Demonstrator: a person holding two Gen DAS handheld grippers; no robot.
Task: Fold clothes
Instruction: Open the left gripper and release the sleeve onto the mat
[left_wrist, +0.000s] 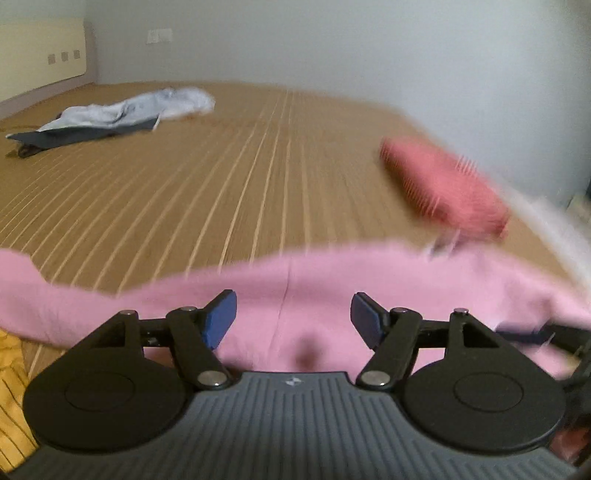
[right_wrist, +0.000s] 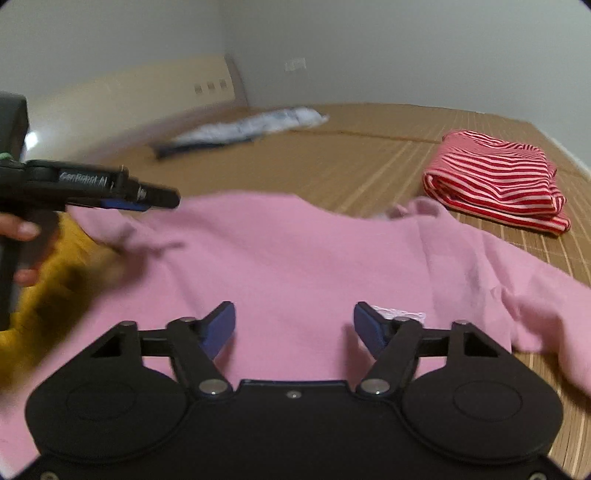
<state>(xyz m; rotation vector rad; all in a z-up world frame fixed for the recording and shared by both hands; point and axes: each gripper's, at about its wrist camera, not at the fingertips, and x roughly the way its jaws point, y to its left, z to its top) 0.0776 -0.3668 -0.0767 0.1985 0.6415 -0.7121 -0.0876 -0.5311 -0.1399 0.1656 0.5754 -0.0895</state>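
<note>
Both pairs of jaws stand apart with nothing between the pads: the left gripper (left_wrist: 293, 317) and the right gripper (right_wrist: 294, 325) each hover over the pink sweater (right_wrist: 295, 266), gripping none of it. It lies spread across the near part of the woven bed mat (right_wrist: 369, 166), one sleeve (right_wrist: 546, 295) reaching out to the right, not yet folded. To the far right sits a red-and-white striped garment (right_wrist: 495, 177), already folded. At the far left lies a crumpled heap of pale blue and dark clothes (left_wrist: 118, 118), untouched, and a mustard-yellow garment (right_wrist: 48, 288) shows at the near left, partly under the sweater as far as the blur allows. By this reading one piece is done, one is in hand, and at least two wait.
</note>
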